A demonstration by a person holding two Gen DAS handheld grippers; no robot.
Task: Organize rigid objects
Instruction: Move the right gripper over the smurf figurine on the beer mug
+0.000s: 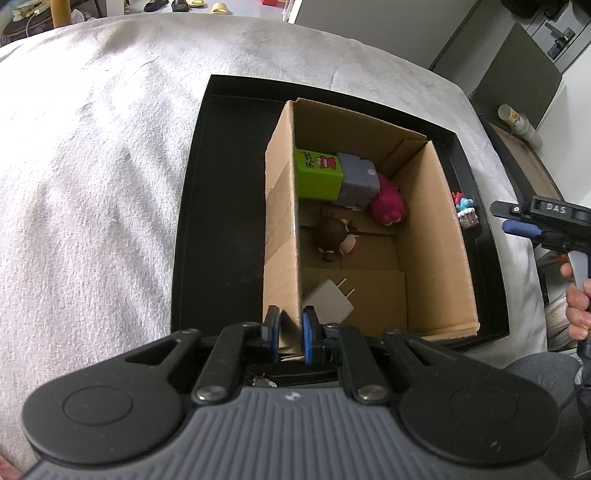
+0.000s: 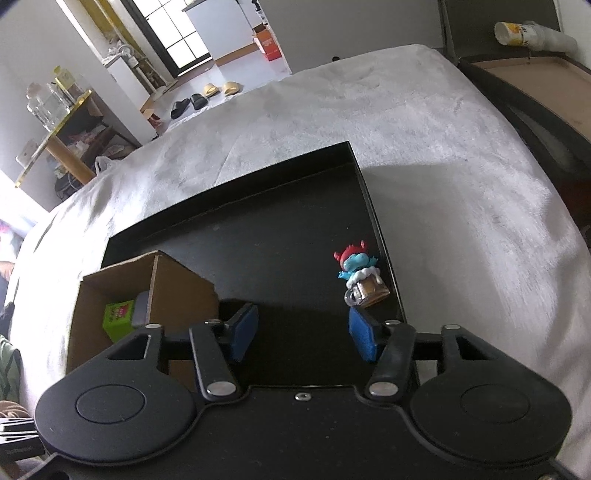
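An open cardboard box [image 1: 424, 229] stands in a black tray [image 1: 221, 206] on a white blanket. Inside it lie a green box [image 1: 317, 173], a grey block [image 1: 360, 177], a pink toy [image 1: 389, 203], a brown figure [image 1: 336, 232] and a white charger plug [image 1: 330, 301]. My left gripper [image 1: 290, 326] is shut on the box's left wall. A small blue-and-red figure on a beer mug [image 2: 364, 278] stands on the tray by its right rim, outside the box [image 2: 147, 288]; it also shows in the left wrist view [image 1: 465, 208]. My right gripper [image 2: 301, 332] is open and empty, just short of that figure.
The white blanket [image 2: 424, 155] covers the surface all around the tray [image 2: 280, 221]. A dark-framed board [image 2: 535, 92] with a white bottle [image 2: 532, 35] lies past the right edge. Shelves and shoes stand on the floor far behind.
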